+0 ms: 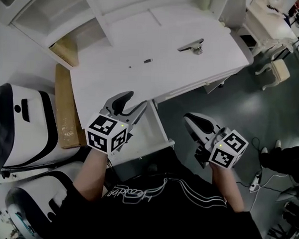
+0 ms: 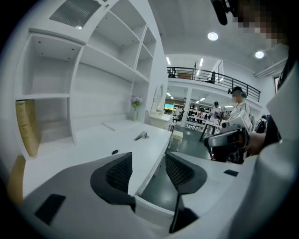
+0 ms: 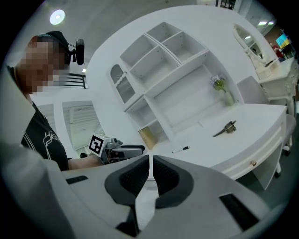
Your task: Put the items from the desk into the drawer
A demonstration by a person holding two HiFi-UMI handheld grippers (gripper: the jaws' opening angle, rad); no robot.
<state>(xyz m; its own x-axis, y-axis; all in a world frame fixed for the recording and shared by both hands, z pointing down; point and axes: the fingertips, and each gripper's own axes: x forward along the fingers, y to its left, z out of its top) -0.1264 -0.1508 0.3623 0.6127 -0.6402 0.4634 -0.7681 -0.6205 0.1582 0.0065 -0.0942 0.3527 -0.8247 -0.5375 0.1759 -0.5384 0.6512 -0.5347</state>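
While both grippers hover by the near edge of the desk (image 1: 200, 74), the left gripper (image 1: 133, 105) has its jaws well apart with nothing between them. The right gripper (image 1: 191, 120) has its jaws all but together, and they too hold nothing. Between the two, the drawer (image 1: 163, 132) stands pulled out, at 4 o'clock from the left gripper's tips and 9 o'clock from the right's. Flat cardboard (image 1: 65, 113) leans by the desk's side at 9 o'clock from the left gripper. On the desktop a small dark pen (image 1: 147, 60) lies at 12 o'clock from the left gripper, well apart from it. Farther off, a metal clip (image 1: 191, 46) lies at 1 o'clock from the left gripper and 12 o'clock from the right, untouched. A vase (image 1: 205, 2) stands at the desk's far edge.
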